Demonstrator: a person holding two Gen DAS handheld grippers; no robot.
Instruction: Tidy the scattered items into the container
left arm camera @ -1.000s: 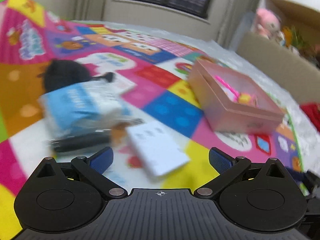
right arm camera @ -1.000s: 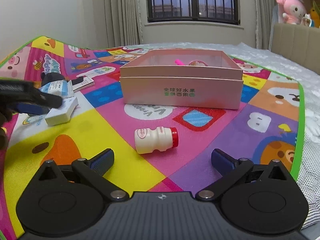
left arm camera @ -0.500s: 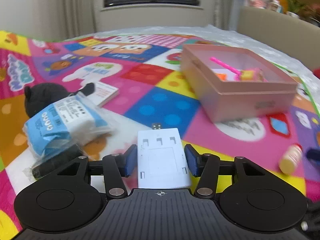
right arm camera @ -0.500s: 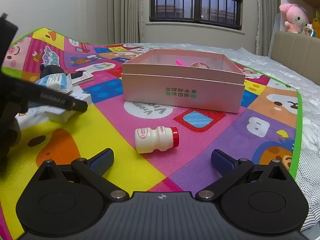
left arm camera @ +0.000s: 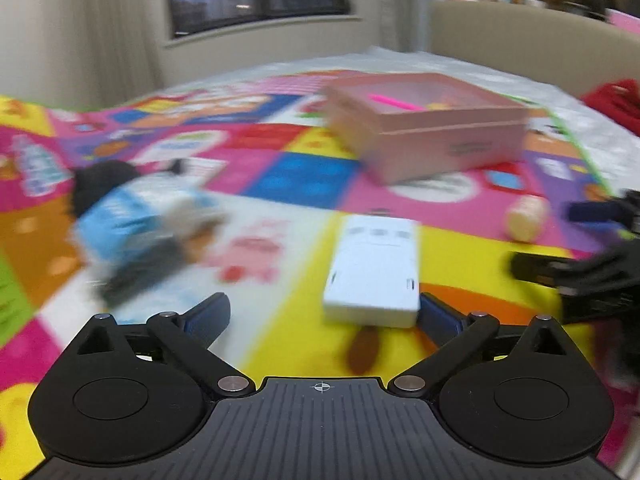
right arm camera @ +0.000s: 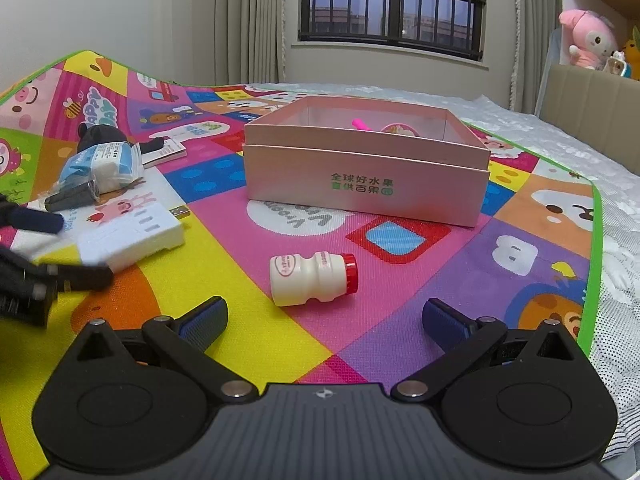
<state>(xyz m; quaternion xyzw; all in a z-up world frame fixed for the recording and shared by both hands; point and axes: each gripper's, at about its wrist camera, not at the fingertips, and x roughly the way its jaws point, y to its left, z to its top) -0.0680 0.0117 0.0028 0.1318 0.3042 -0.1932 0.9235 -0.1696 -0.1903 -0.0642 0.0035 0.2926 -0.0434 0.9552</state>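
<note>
The pink box [right arm camera: 366, 184] stands on the play mat and holds a pink stick and a small cup; it also shows in the left wrist view [left arm camera: 444, 136]. A white power bank [left arm camera: 374, 272] lies flat on the mat just ahead of my left gripper [left arm camera: 322, 314], which is open, its right finger beside the bank's near corner. The bank also shows in the right wrist view [right arm camera: 132, 236]. A small yogurt bottle [right arm camera: 312, 278] lies on its side just ahead of my right gripper [right arm camera: 324, 318], which is open and empty.
A blue-and-white packet [right arm camera: 102, 164], a dark tube [right arm camera: 72, 198], a black plush toy [right arm camera: 96, 136] and a small card box [right arm camera: 166, 152] lie at the mat's left. A beige headboard [right arm camera: 592, 100] with plush toys stands at the right. The left view is blurred.
My left gripper was shut on the white power bank half a second ago; now it is open and the bank lies on the mat. The right gripper has moved slightly closer to the bottle.
</note>
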